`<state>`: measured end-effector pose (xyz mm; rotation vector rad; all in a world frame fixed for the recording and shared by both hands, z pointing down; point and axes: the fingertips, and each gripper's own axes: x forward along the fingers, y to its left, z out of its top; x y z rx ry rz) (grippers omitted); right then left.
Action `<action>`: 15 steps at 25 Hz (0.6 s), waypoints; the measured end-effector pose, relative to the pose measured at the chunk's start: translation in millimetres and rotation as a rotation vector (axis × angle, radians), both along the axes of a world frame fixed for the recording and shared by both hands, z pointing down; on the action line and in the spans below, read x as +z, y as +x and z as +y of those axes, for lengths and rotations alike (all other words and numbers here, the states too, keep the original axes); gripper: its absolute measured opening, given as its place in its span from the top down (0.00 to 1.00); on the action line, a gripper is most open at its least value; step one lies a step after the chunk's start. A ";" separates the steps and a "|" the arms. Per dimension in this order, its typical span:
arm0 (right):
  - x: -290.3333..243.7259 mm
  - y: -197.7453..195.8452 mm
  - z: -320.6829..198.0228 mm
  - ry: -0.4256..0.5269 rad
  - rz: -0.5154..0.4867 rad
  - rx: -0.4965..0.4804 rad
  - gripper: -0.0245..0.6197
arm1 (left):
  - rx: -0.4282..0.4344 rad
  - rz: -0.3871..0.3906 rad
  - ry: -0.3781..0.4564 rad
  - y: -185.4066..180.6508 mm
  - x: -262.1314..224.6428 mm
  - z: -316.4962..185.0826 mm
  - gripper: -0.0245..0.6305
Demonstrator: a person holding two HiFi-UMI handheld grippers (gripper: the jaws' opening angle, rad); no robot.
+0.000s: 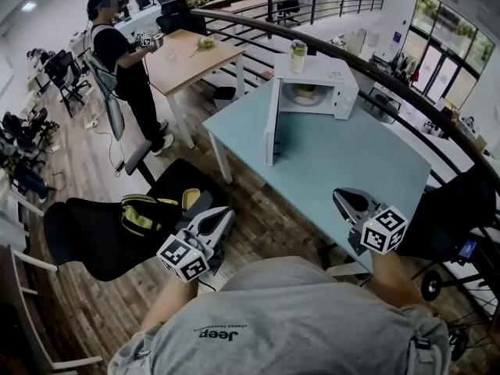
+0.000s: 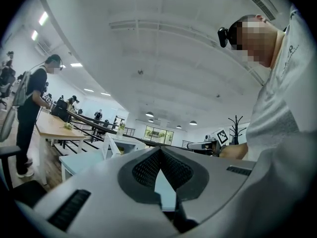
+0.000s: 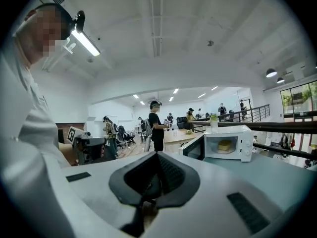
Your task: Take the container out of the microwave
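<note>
Two grippers, left gripper (image 1: 224,214) and right gripper (image 1: 341,197), both clenched on nothing, well short of microwave (image 1: 332,76). Container (image 1: 305,92) sits inside microwave, door (image 1: 272,123) swung wide. Recommended: spread jaws before entering the cavity, approach level.

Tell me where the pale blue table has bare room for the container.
The pale blue table is bare from the open white microwave door to its near edge. Crowded only at the far corner, where the white microwave stands, yellowish container inside.
</note>
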<state>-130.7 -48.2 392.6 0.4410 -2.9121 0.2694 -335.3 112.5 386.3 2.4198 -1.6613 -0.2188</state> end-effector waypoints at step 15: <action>71.9 -49.4 -252.7 0.010 0.058 -0.049 0.93 | -0.005 -0.023 -0.105 26.3 6.2 -219.2 0.95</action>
